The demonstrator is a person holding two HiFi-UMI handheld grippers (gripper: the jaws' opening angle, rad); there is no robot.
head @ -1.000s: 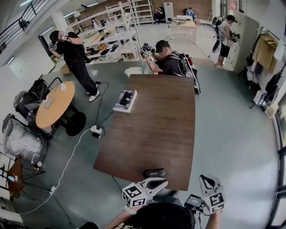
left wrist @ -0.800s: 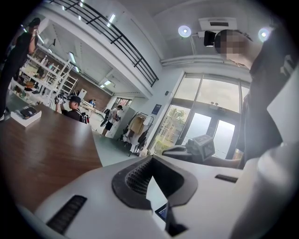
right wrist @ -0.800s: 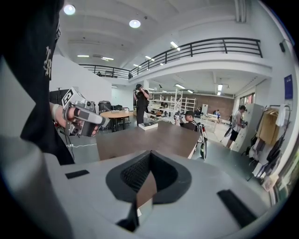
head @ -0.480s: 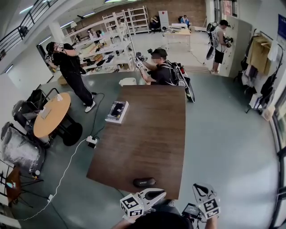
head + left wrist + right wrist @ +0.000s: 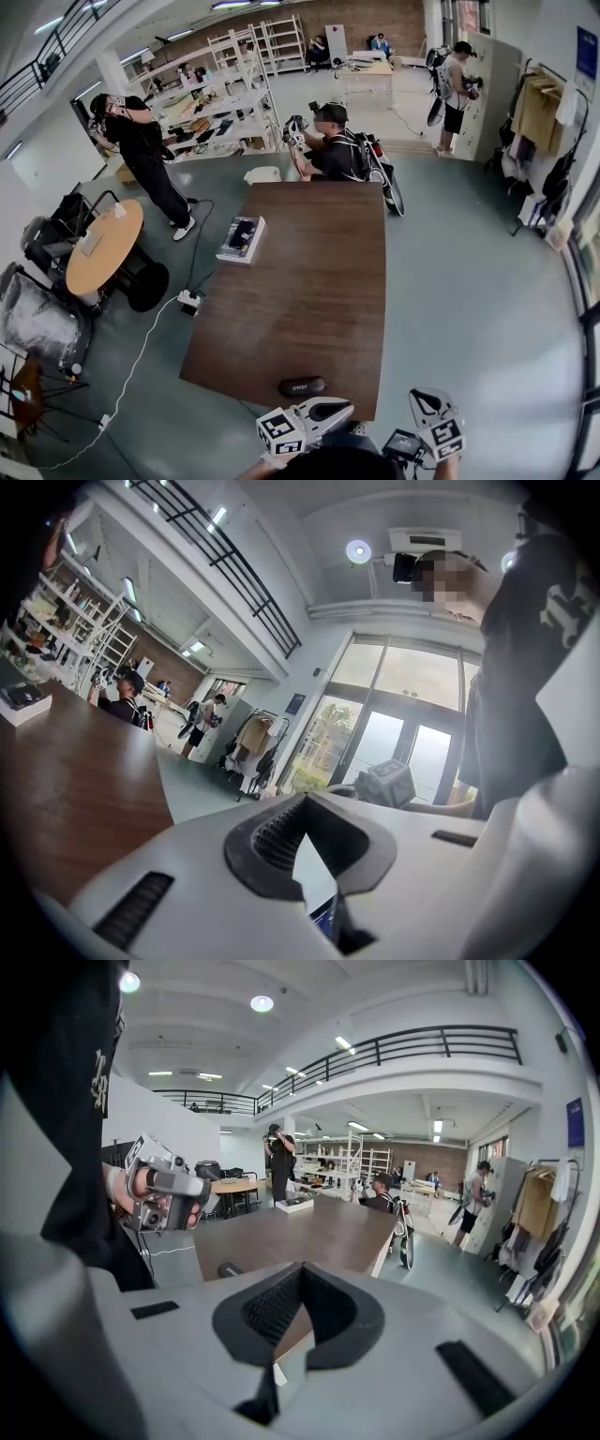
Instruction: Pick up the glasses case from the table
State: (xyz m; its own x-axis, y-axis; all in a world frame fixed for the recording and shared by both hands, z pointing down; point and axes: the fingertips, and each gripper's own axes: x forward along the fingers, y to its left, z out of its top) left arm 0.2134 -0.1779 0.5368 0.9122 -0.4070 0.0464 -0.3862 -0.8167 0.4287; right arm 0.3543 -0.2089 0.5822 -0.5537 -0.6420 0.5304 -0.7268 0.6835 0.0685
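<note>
Now glasses case (image 5: 302, 385) newly in sight past right gripper (image 5: 304, 1267) jaws, lying at tabletop (image 5: 319, 281) near edge. Left gripper (image 5: 345, 407), right gripper both closed, empty, just off that edge. Reach pending; jaws must open.

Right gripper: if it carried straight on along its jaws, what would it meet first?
Probably the brown table top, near its front edge and to the right of the glasses case; depth is uncertain.

Glasses case (image 5: 301, 385) on table (image 5: 323, 291), near edge; box (image 5: 241, 240) left.
</note>
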